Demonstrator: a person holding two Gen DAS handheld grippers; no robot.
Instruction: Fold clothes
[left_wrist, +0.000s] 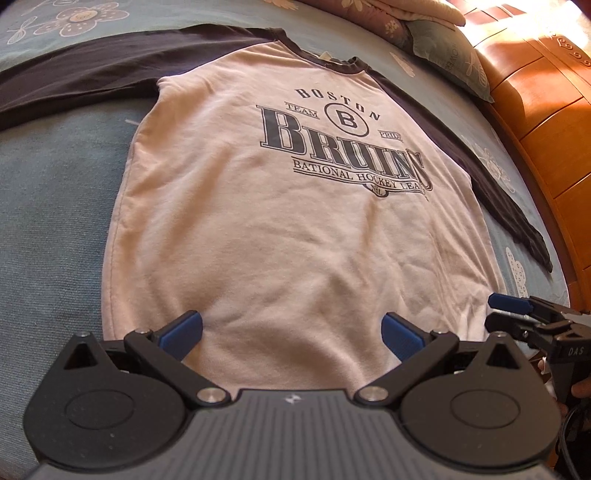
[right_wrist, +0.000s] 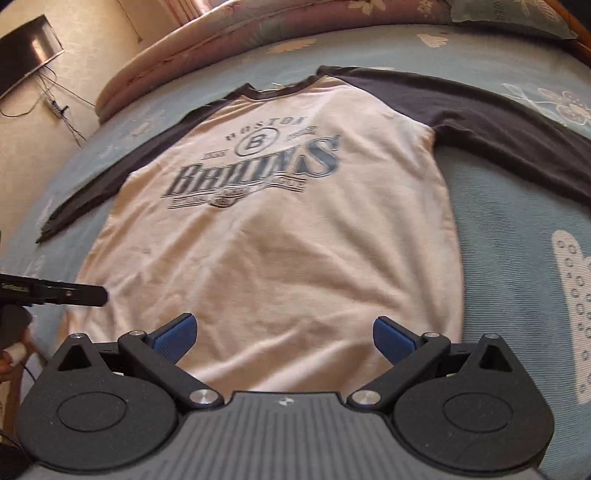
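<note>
A pale pink raglan shirt (left_wrist: 273, 221) with dark navy sleeves and a "Boston Bruins" print lies flat and face up on the bed, collar at the far end. Its sleeves (left_wrist: 74, 77) spread out to both sides. My left gripper (left_wrist: 291, 321) hovers open over the near hem, nothing between its blue pads (left_wrist: 183, 332). My right gripper (right_wrist: 284, 323) is open too, over the same hem of the shirt (right_wrist: 280, 236), slightly toward its right side. Each gripper shows at the edge of the other's view: the right gripper (left_wrist: 517, 314) and the left gripper (right_wrist: 74, 293).
The bed has a blue floral cover (left_wrist: 48, 221). A folded quilt and pillows (left_wrist: 436, 33) lie at its head. A wooden bed frame (left_wrist: 543, 110) runs along one side. A wall-mounted screen (right_wrist: 26, 48) with hanging cables is beyond the other side.
</note>
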